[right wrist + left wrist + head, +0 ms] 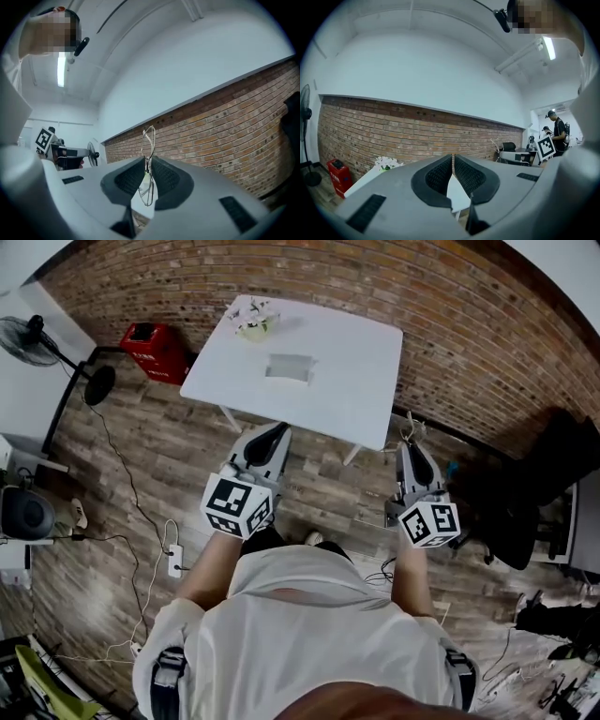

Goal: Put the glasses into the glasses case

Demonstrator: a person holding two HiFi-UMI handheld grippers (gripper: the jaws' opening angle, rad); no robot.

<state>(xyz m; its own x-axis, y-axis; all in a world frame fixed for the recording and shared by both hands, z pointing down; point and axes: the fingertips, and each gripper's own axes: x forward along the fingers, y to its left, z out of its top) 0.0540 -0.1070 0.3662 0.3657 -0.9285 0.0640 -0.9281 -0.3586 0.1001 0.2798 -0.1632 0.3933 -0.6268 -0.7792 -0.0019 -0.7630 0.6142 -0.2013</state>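
Note:
A pale glasses case lies in the middle of the white table, which stands ahead of me, beyond both grippers. My right gripper is level, short of the table's near right corner, shut on thin wire-framed glasses. The glasses stand upright between its pads, one lens above the jaws and one below. My left gripper is level near the table's front edge, with its pads touching at the tips and nothing between them.
A small pot of white flowers sits at the table's far left corner. A red box and a standing fan are on the left. A black chair is on the right. Cables lie across the wooden floor. A brick wall stands behind the table.

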